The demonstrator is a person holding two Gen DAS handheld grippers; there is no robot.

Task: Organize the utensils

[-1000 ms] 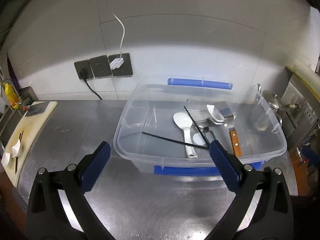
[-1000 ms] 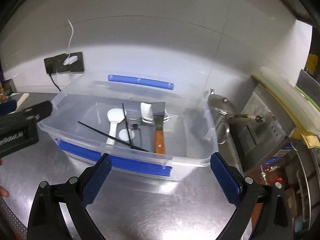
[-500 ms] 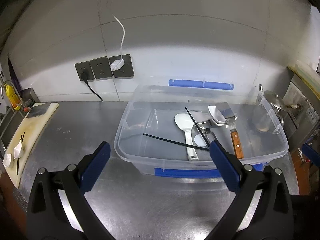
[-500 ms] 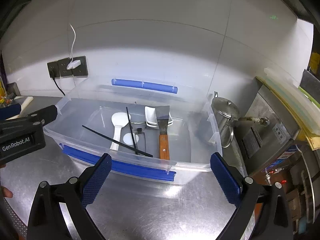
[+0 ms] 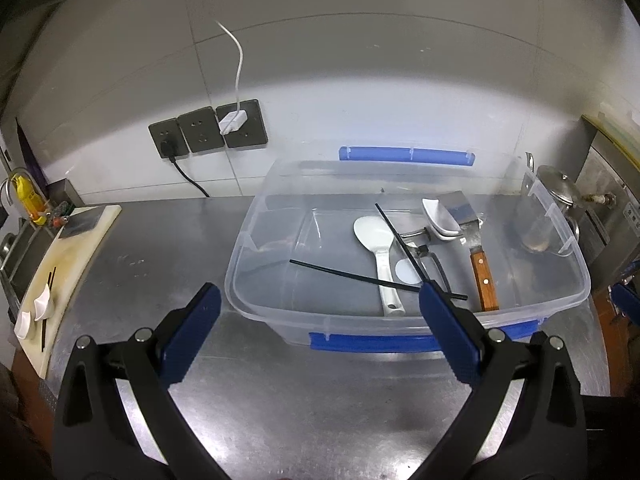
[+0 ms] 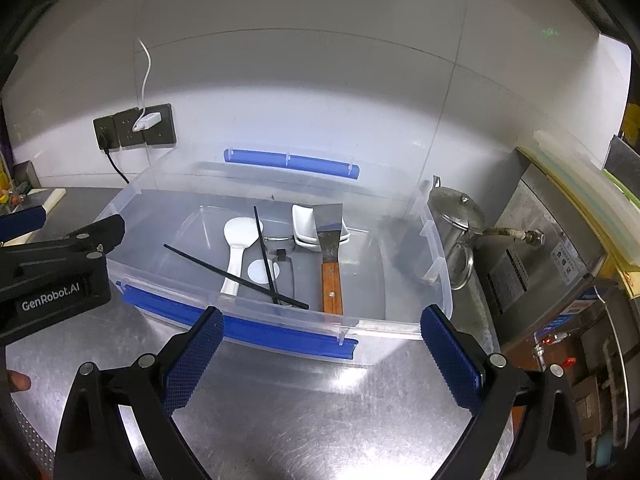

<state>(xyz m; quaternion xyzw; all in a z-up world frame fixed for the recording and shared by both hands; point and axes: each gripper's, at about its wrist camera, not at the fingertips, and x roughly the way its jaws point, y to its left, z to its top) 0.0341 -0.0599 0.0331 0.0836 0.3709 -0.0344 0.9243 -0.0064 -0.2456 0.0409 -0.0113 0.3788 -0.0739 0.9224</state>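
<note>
Bin point(image 6: 436, 264) nearer now, peeler point(image 6: 280, 258) indistinct.

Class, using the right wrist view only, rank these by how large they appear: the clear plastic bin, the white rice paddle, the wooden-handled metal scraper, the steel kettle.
1. Clear plastic bin
2. Steel kettle
3. Wooden-handled metal scraper and white rice paddle: similar length, too close to rank.
</note>
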